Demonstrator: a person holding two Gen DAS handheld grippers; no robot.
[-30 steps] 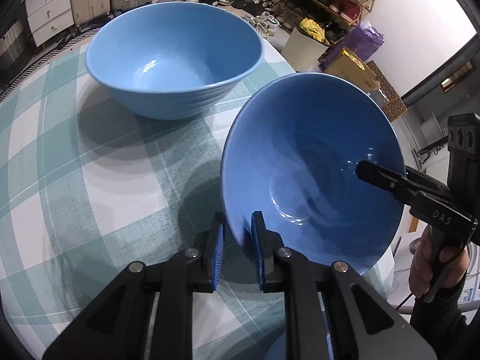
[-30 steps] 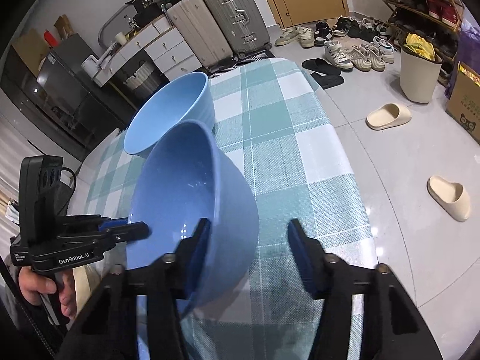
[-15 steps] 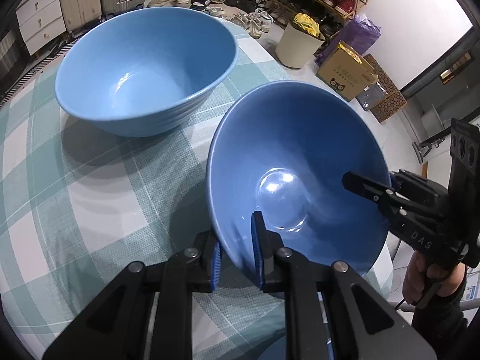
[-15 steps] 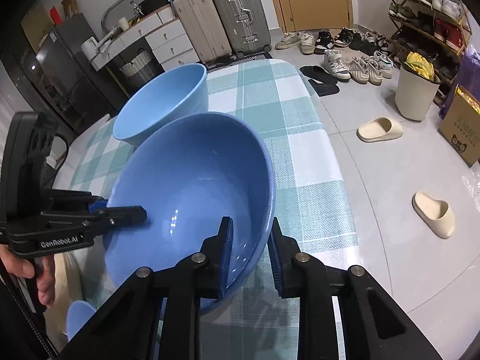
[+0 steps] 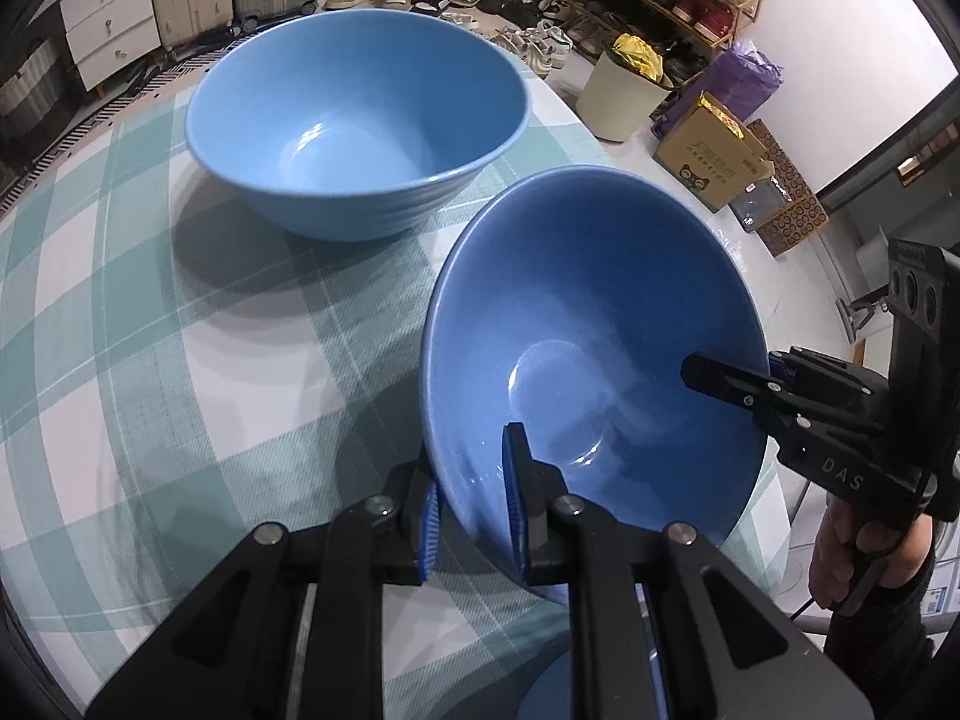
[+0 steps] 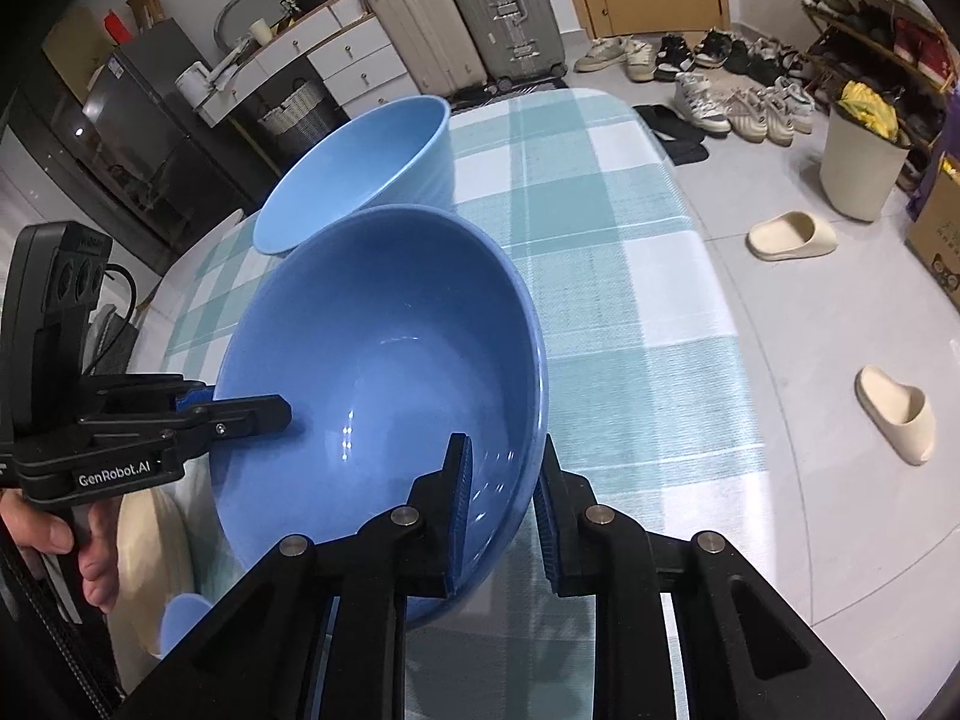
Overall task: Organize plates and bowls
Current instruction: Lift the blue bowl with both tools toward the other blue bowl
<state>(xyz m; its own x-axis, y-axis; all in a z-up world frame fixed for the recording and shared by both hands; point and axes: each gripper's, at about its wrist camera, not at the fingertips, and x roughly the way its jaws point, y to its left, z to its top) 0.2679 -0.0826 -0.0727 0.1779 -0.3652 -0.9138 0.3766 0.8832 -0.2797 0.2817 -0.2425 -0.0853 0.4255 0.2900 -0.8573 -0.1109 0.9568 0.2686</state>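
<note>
A darker blue bowl (image 5: 600,336) is held tilted above the checked tablecloth (image 5: 150,330), gripped on opposite rims by both grippers. My left gripper (image 5: 471,498) is shut on its near rim. My right gripper (image 6: 501,510) is shut on the other rim; the bowl shows in the right wrist view (image 6: 384,372). A larger light blue bowl (image 5: 360,90) stands upright on the table beyond it, also in the right wrist view (image 6: 360,168).
The round table's edge (image 6: 720,300) drops to a tiled floor with slippers (image 6: 792,237), shoes and a bin (image 6: 864,162). A cream plate (image 6: 150,552) and a small blue dish (image 6: 180,618) lie low at the left.
The right gripper has closed on the bowl's rim since a second ago. The held bowl has shifted right of the large bowl and sits a little lower in view.
</note>
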